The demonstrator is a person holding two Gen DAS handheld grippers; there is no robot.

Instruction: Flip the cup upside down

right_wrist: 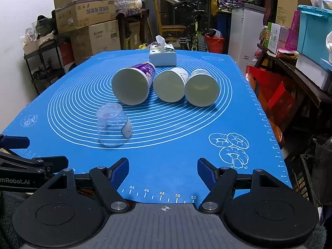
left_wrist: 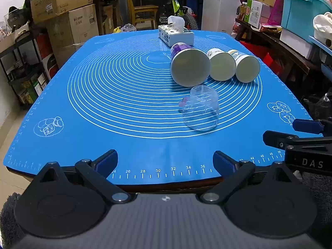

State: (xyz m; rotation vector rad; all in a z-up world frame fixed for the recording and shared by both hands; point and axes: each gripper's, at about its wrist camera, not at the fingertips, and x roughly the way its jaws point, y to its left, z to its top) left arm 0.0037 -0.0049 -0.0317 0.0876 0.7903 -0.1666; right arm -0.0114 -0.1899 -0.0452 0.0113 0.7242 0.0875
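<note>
The surface (right_wrist: 186, 155) is covered by a blue mat (left_wrist: 116, 137) printed with white concentric rings, ruler marks along its edges and small pastry drawings near its near corners. Three paper cups are laid on their sides in a row toward the far right part of the surface, their open mouths turned to the near edge: a purple-printed cup (right_wrist: 132, 85), a middle cup (right_wrist: 169, 85) and a right-hand cup (right_wrist: 202, 88), each touching or just beside its neighbour. A clear plastic cup (right_wrist: 113, 124) is set nearer the near edge, just in front of the purple-printed cup; it appears to stand mouth-down, though its transparency makes this hard to confirm. A tissue box (right_wrist: 162, 55) is placed by the far edge, behind the cups.

The left tool (left_wrist: 165, 162) is held over the near edge with its jaws spread wide and nothing between them. The right tool (right_wrist: 162, 171) is held likewise over the near edge toward the right corner, spread and empty.

Around the surface, stacked cardboard boxes (right_wrist: 89, 20) are seen at the left, a bicycle (right_wrist: 193, 20) and a white cabinet (right_wrist: 244, 33) beyond the far edge, and teal storage bins (right_wrist: 315, 31) at the right.
</note>
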